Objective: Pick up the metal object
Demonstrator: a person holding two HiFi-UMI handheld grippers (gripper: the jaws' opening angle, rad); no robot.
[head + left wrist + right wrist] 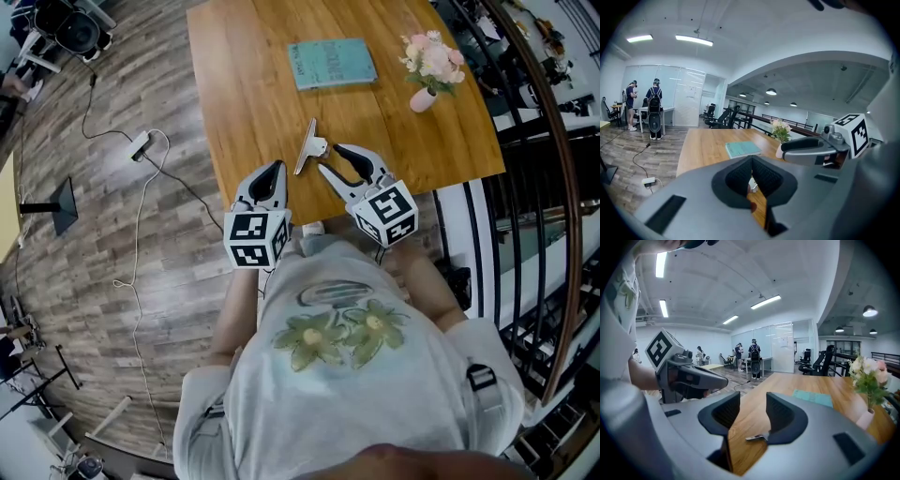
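Observation:
A shiny metal object (309,148) lies on the wooden table (253,103) near its front edge. My right gripper (330,157) stands open just to the right of it, one fingertip close to the object's near end. In the right gripper view the metal object (757,438) rests flat on the wood beside the right jaw, below the right gripper's (753,402) gap, with no pad pressing on it. My left gripper (277,169) is shut and empty at the table's front edge, left of the object. Seen from the left gripper view, the left gripper (751,160) has its pads meeting.
A teal book (331,63) lies further back on the table, and a pink vase of flowers (429,67) stands at the back right. A dark railing (553,187) runs along the right. Cables and a power strip (139,145) lie on the floor at the left.

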